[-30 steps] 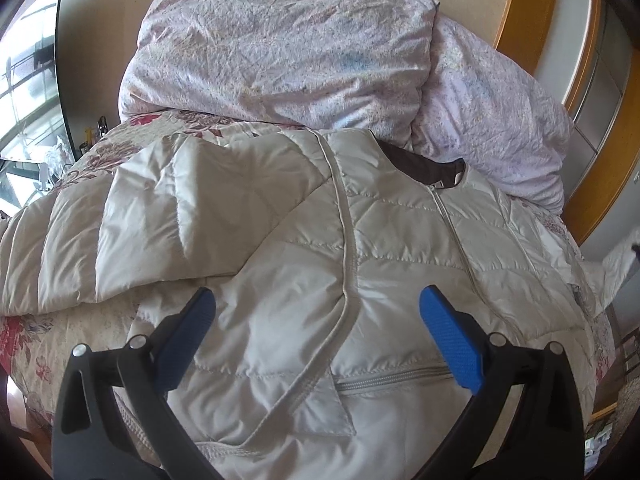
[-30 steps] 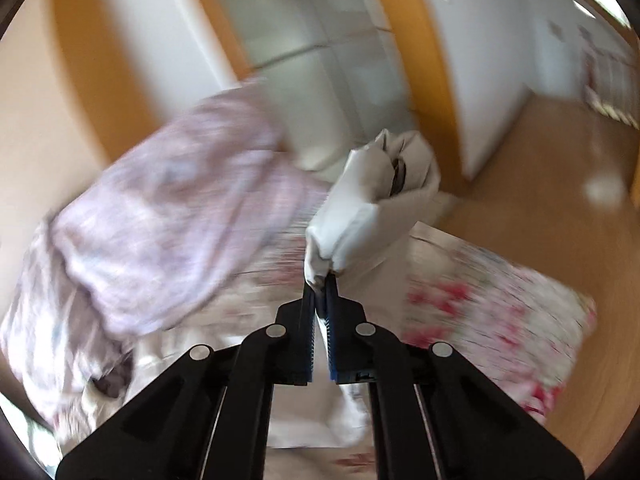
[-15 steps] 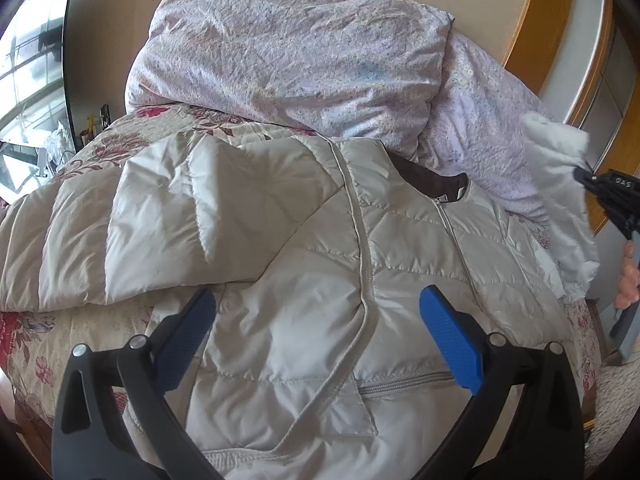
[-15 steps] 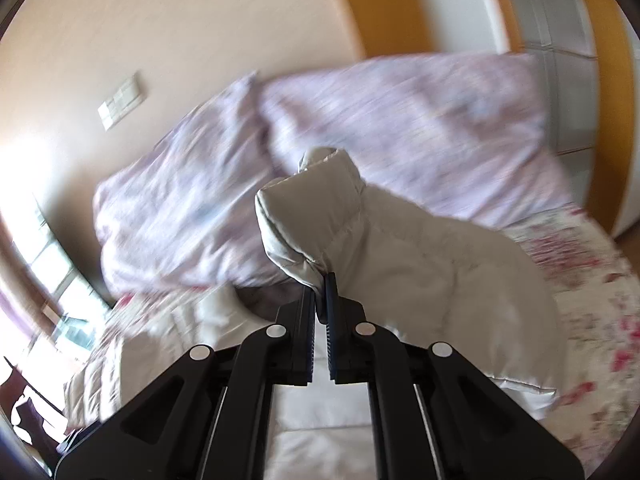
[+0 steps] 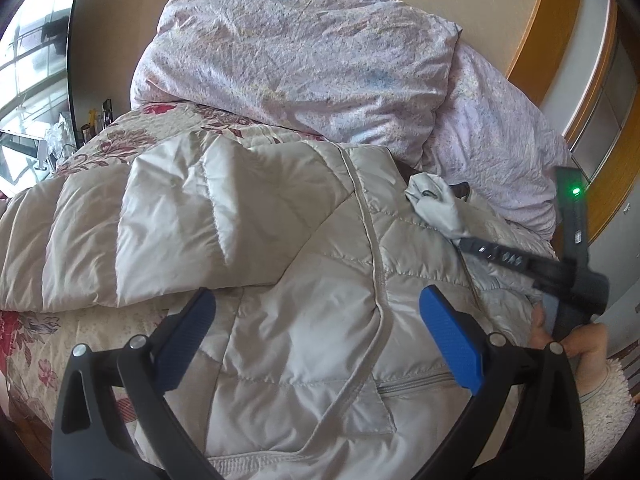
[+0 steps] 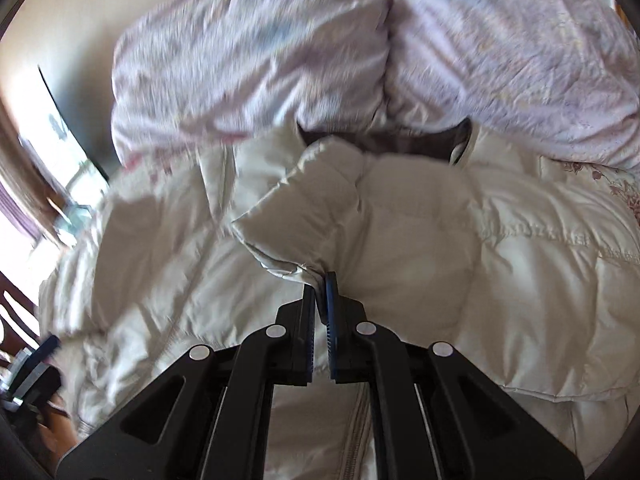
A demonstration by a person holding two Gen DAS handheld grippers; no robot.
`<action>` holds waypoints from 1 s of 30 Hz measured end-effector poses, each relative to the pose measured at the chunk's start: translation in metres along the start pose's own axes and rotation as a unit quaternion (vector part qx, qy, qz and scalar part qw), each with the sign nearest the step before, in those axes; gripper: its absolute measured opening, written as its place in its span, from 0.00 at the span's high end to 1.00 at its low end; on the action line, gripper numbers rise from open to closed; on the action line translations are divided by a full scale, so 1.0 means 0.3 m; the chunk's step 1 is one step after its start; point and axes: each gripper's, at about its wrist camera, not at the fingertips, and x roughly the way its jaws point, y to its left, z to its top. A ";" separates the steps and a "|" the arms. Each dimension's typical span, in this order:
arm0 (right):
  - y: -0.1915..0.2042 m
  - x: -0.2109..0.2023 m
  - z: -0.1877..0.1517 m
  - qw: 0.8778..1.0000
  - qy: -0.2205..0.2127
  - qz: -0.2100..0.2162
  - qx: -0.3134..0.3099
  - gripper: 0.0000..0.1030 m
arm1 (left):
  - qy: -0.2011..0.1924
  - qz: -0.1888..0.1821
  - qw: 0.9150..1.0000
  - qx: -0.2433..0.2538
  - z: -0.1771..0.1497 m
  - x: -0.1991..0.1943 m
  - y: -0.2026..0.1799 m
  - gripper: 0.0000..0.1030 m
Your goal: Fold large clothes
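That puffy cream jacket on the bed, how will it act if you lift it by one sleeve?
The jacket probably sags floppily: its sleeve already droops from the right gripper. Puffy quilting suggests it is light for its bulk. The shiny shell looks slippery, so a thin pinch may slide off.

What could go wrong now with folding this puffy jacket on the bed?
The right hand-held gripper pinches only the sleeve cuff, so the slick fabric could slip free early. The puffy sleeve may spring back once released. The left hand-held gripper is open above the jacket, so the body could shift.
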 end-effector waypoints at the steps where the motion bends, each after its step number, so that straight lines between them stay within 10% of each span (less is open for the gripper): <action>1: 0.012 0.013 -0.008 1.000 0.011 -0.007 -0.007 0.91 | 0.001 -0.002 1.000 -0.001 0.001 0.000 0.002 0.02; 6: 0.044 0.019 -0.061 0.998 0.049 0.001 -0.042 0.47 | 0.005 -0.009 1.000 -0.013 -0.001 -0.010 0.035 0.02; 13: -0.022 -0.096 -0.010 0.999 -0.035 -0.024 0.015 0.50 | 0.001 -0.002 0.999 -0.032 -0.005 -0.037 0.092 0.02; 30: -0.054 0.122 0.015 0.988 0.039 -0.149 0.016 0.48 | 0.019 0.037 0.999 -0.004 -0.012 -0.014 0.055 0.02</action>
